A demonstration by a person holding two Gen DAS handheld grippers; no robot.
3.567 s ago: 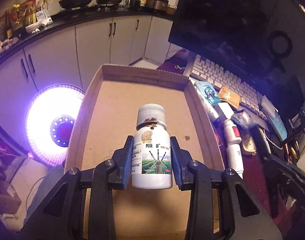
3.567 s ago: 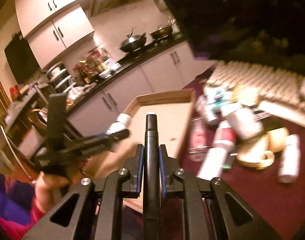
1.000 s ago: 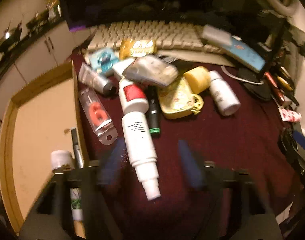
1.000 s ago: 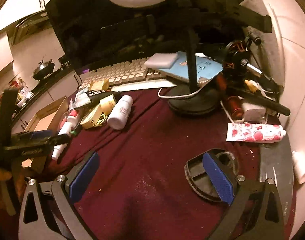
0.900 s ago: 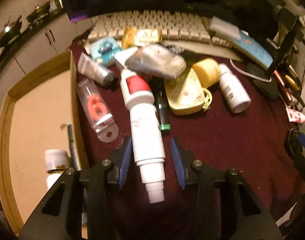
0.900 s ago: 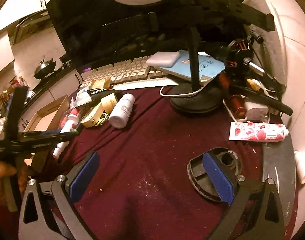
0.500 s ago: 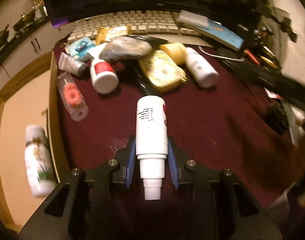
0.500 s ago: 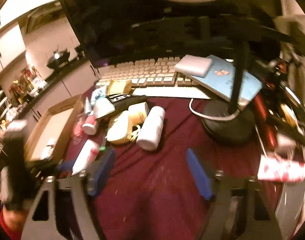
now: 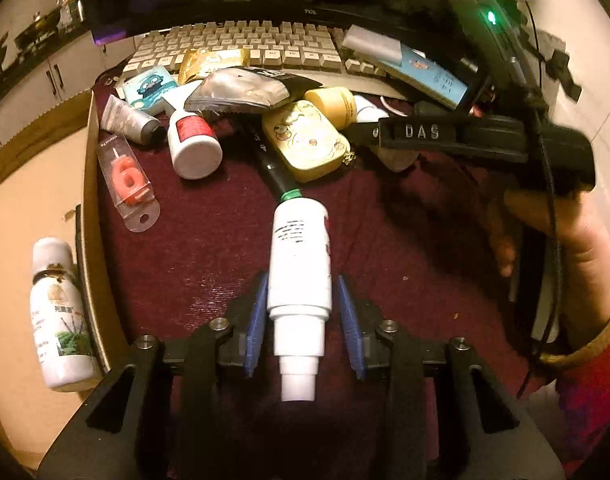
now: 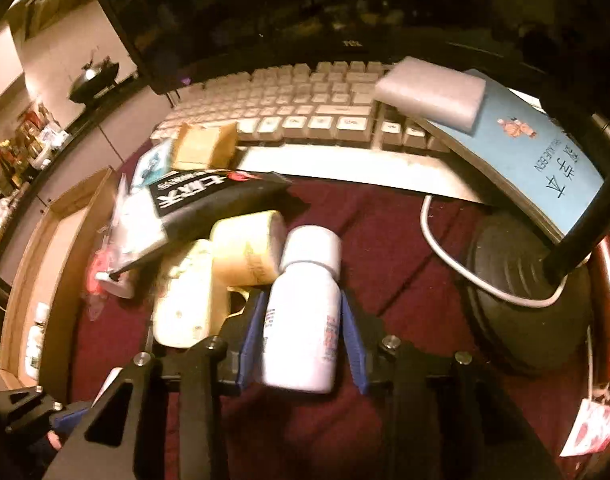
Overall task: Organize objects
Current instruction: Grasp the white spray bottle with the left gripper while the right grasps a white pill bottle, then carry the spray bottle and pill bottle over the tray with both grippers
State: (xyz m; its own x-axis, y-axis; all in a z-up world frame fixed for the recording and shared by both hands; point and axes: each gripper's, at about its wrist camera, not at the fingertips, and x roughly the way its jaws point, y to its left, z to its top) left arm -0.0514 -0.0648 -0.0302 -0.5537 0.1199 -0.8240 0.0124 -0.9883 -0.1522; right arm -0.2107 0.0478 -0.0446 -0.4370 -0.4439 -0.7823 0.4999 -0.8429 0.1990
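Note:
My left gripper [image 9: 301,320] is shut on a white spray bottle [image 9: 299,264], nozzle end pointing at the camera, held over the dark red cloth [image 9: 209,248]. My right gripper [image 10: 301,344] has its blue pads around a white pill bottle [image 10: 305,320] lying on the cloth; the pads look in contact with it. A cardboard tray [image 9: 17,216] lies to the left and holds a white bottle with a green label [image 9: 59,316] and a dark pen [image 9: 79,240] along its wall.
A pile lies near the keyboard [image 9: 241,46]: yellow tin [image 9: 305,140], yellow roll [image 9: 335,104], red-labelled white bottle [image 9: 193,140], grey tube [image 9: 125,120], packaged red candle [image 9: 127,178], black marker [image 9: 271,160], foil packets. A blue notebook [image 10: 545,152] and lamp base [image 10: 521,292] stand right.
The left gripper closed on the white spray bottle and lifted it off the pile. The right gripper moved left to the pill bottle and narrowed around it.

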